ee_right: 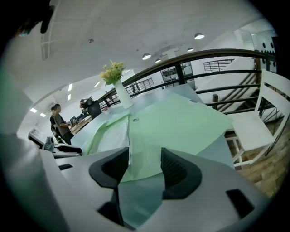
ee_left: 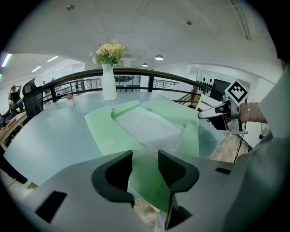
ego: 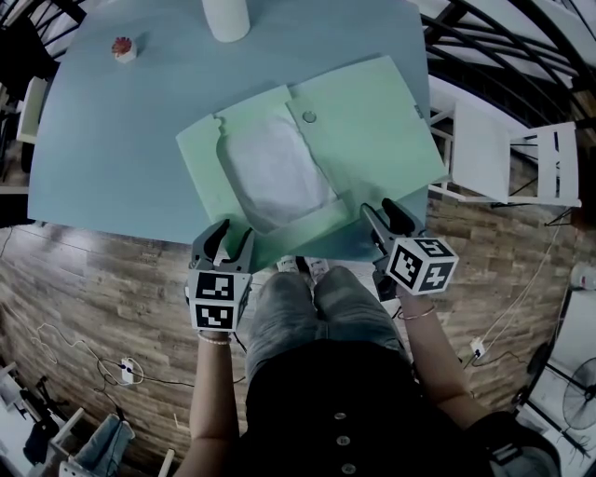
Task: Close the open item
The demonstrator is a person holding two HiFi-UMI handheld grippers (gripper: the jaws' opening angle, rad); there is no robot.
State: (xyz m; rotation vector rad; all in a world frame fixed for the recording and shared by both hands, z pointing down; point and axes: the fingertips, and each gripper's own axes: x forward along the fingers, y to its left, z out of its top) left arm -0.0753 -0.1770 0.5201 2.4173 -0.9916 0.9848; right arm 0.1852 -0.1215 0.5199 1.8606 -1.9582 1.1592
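Evidently just starting: the pale green paper folder (ego: 372, 130) lies open on the blue worktop (ego: 121, 140), on the person's side of the white vase (ego: 226, 19). The left hand-held gripper (ego: 235, 233) and right hand-held gripper (ego: 380, 212) hover at the folder's edge farthest from that vase, jaws apart and empty. Next, pinch a flap and fold it inward.

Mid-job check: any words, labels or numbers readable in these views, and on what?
No readable text anywhere.
Green folder: no print visible, only a round snap.
Cubes on the left gripper and right gripper: black-and-white square markers, no letters or digits.
Vase: plain.
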